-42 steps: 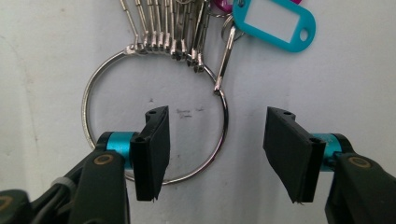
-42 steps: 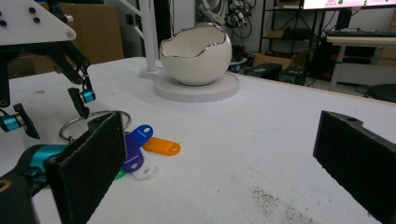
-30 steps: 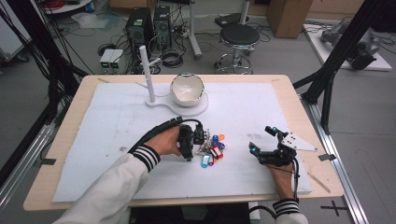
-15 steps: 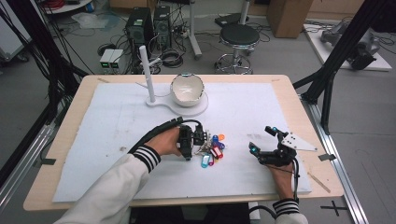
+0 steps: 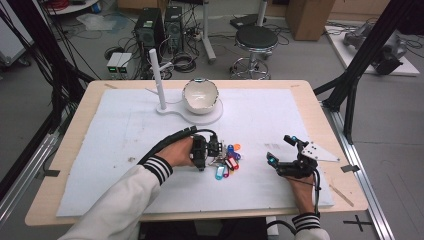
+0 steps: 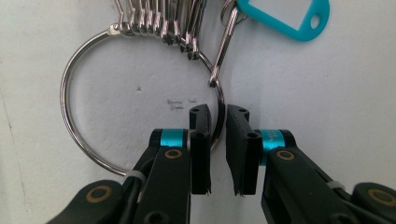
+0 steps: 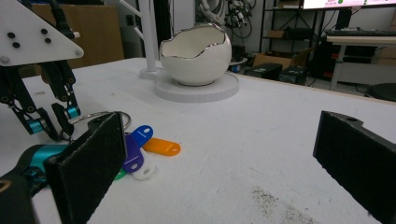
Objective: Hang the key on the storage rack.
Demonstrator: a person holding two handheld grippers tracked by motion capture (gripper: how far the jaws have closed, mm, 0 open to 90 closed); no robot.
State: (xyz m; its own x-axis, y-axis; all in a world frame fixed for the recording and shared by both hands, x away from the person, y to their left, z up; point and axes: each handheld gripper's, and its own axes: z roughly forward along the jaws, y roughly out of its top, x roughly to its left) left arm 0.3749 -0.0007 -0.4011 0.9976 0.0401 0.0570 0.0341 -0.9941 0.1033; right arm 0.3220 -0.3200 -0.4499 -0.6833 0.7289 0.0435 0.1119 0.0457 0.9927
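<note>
A large metal key ring point(image 6: 63, 100) lies flat on the white mat, strung with several small rings and a teal tag point(image 6: 285, 14). Its bunch of coloured tags point(image 5: 225, 162) sits mid-table, and an orange tag point(image 7: 161, 146) shows at the bunch's edge. My left gripper point(image 6: 218, 114) stands over the ring's right side. Its jaws are close together with the ring's wire in the narrow gap, which is wider than the wire. The same left gripper point(image 5: 212, 147) touches the bunch's left side. My right gripper point(image 5: 281, 149) rests wide open on the mat, right of the tags and holding nothing.
A white eggshell-shaped bowl point(image 5: 200, 96) stands on a round white base at the back centre. A thin white post point(image 5: 156, 75) rises just left of it. A white mat point(image 5: 100, 150) covers the wooden table.
</note>
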